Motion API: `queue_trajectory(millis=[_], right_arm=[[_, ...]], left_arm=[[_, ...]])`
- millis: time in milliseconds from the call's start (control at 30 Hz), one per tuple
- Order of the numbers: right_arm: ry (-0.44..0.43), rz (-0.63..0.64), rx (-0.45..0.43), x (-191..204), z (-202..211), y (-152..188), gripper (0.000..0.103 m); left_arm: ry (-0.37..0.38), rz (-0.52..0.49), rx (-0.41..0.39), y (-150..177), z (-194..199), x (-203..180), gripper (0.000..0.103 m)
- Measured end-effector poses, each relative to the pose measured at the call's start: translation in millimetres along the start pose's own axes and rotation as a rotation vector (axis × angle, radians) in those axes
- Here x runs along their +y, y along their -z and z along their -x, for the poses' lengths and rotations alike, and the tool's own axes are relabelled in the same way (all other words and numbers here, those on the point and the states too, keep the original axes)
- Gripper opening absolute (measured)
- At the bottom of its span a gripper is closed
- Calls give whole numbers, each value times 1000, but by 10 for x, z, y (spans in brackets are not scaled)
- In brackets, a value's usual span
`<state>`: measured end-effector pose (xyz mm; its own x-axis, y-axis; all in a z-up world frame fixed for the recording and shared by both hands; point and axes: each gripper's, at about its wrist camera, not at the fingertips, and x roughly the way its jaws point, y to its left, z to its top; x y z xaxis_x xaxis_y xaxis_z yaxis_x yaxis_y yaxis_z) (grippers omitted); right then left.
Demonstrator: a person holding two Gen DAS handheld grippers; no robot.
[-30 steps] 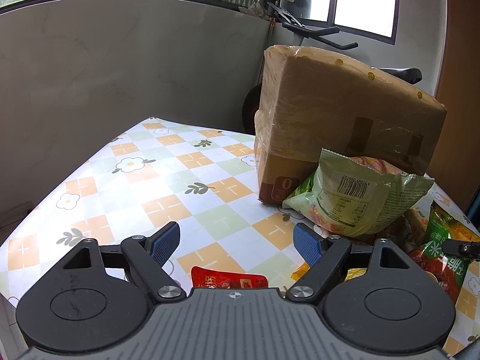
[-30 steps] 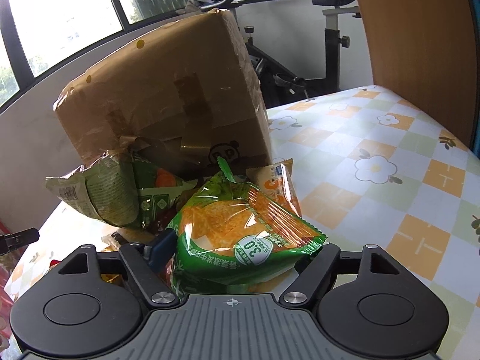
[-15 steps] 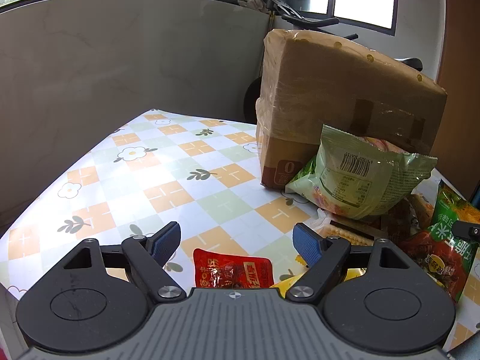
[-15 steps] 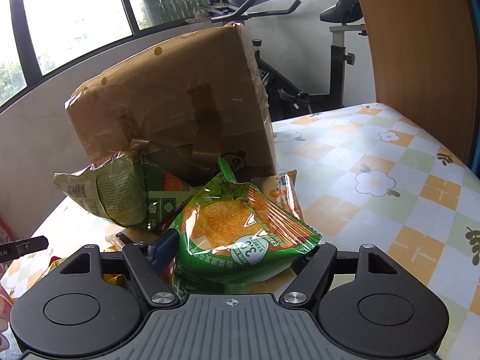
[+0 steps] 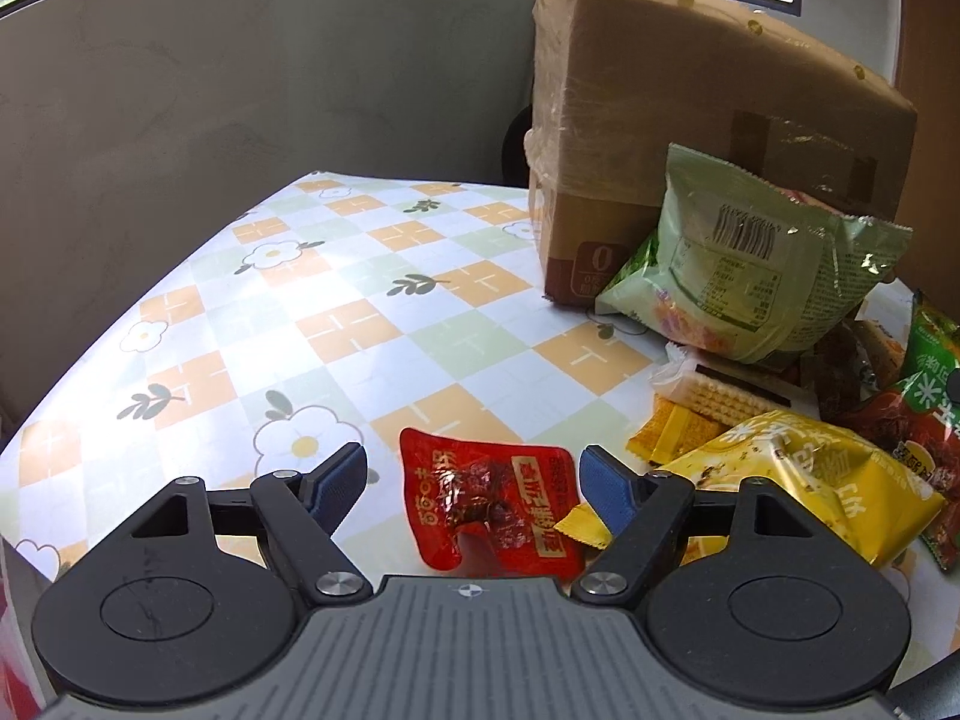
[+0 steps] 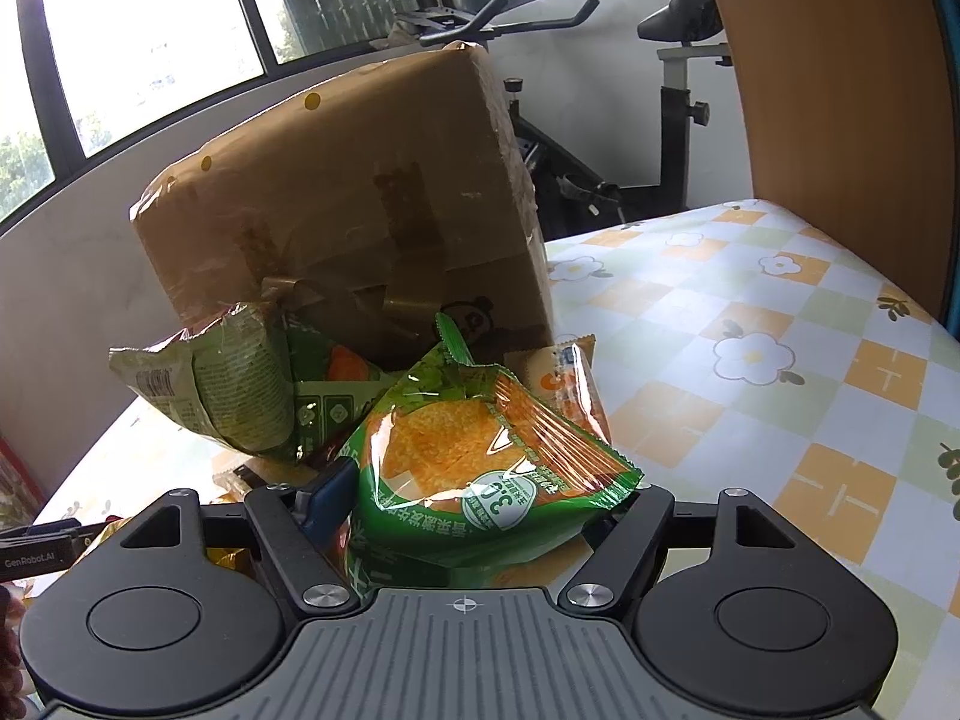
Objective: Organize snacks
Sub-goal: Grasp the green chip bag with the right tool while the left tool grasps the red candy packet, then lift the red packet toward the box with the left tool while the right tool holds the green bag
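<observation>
A small red snack packet (image 5: 486, 504) lies flat on the checked tablecloth (image 5: 360, 300). My left gripper (image 5: 474, 468) hangs low over it with a blue pad on each side. Its jaws are closing and the pads stand apart from the packet. My right gripper (image 6: 486, 492) is shut on a puffy green and orange chip bag (image 6: 468, 450). The left pad presses the bag's side and the bag hides the right fingertip. A taped cardboard box (image 5: 690, 150) stands behind the snack pile; it also shows in the right wrist view (image 6: 348, 210).
A pale green bag (image 5: 750, 264) leans on the box. A yellow bag (image 5: 810, 480), a wafer pack (image 5: 714, 396) and red and green packets crowd the right side. A small orange packet (image 6: 564, 384) sits behind the held bag. An exercise bike (image 6: 672, 90) stands beyond the table.
My left gripper has sunk and tipped down, so the red packet now lies between its fingers, and its jaws have narrowed. The right gripper keeps its place and has tightened slightly on the green bag.
</observation>
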<state>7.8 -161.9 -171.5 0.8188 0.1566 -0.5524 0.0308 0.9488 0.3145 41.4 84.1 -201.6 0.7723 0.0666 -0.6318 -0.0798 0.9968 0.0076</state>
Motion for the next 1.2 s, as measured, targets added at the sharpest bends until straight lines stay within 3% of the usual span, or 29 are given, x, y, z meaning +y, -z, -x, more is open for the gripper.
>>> queue_trajectory(millis=[100, 233, 667, 733, 800, 1200], right_arm=[[-1, -8, 1, -12, -15, 1, 70], [-3, -12, 1, -17, -31, 8, 70], [-4, -16, 5, -19, -51, 22, 70], [-5, -16, 5, -20, -51, 22, 70], [-5, -16, 5, -18, -52, 22, 70], [1, -11, -13, -26, -11, 6, 69]], left_arm=[[-28, 24, 33, 33, -64, 67, 74], [-29, 34, 46, 59, -114, 136, 51], [-17, -3, 22, 57, -264, 16, 48], [-19, -8, 18, 48, -256, 0, 32], [-9, -12, 11, 45, -219, -4, 25], [-35, 49, -96, -72, 23, 113, 23]])
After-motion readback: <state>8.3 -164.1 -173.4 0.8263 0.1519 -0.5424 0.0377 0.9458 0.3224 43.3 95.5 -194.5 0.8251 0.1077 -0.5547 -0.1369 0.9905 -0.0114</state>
